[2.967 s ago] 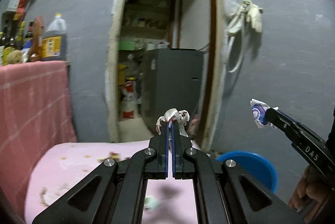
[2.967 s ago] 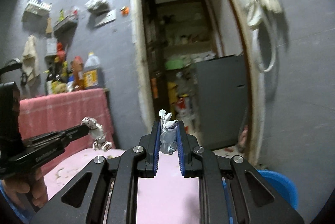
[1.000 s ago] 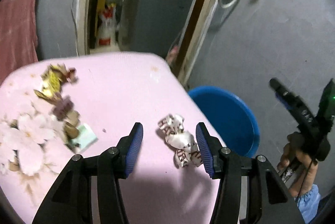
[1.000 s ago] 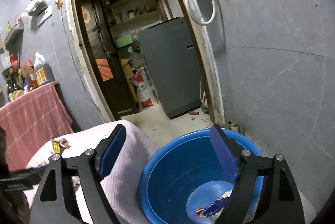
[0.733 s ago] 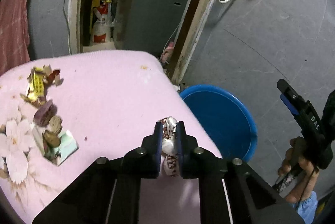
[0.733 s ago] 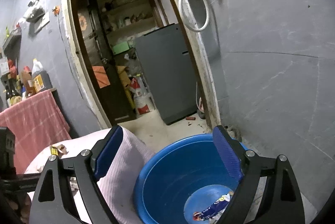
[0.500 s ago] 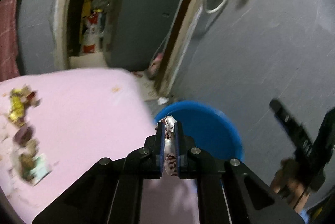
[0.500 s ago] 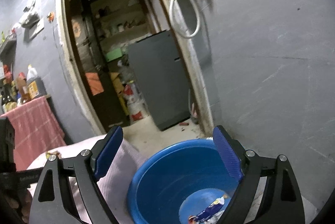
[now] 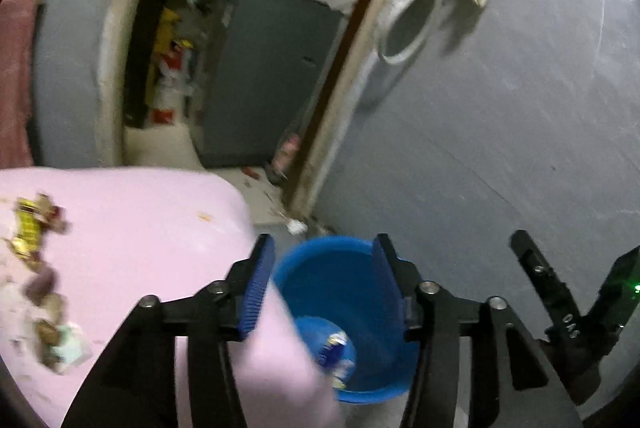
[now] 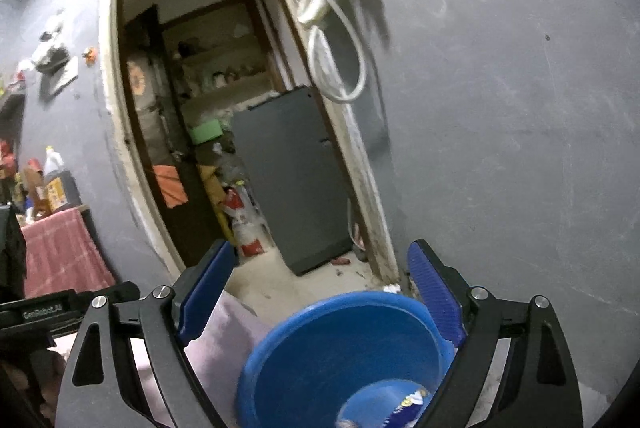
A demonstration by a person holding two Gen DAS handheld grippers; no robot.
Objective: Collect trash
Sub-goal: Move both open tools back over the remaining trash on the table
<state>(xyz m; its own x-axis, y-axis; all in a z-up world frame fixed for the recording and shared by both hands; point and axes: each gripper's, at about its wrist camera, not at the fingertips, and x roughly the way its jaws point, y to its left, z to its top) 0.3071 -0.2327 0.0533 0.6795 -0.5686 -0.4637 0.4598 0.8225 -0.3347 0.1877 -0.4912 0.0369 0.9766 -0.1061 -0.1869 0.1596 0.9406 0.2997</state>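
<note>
**Both grippers empty over the bucket**

While the left gripper (image 9: 322, 282) hangs with jaws wide and nothing between them, the left wrist view shows the blue bucket (image 9: 320, 252) at lower centre, wrappers (image 9: 334, 348) lying on its bottom. More trash (image 9: 30, 228) sits at the left edge of the frame on the pink tablecloth (image 9: 140, 220), well apart from the bucket.

From the right wrist view, the right gripper (image 10: 320, 292) is also spread wide and empty, framing the bucket (image 10: 288, 332) at the bottom of the frame.

Judging the risk: the remaining scraps look light and loose, so a hasty pinch could scatter them or snag the cloth, and a release near the rim could drop them on the floor.
</note>
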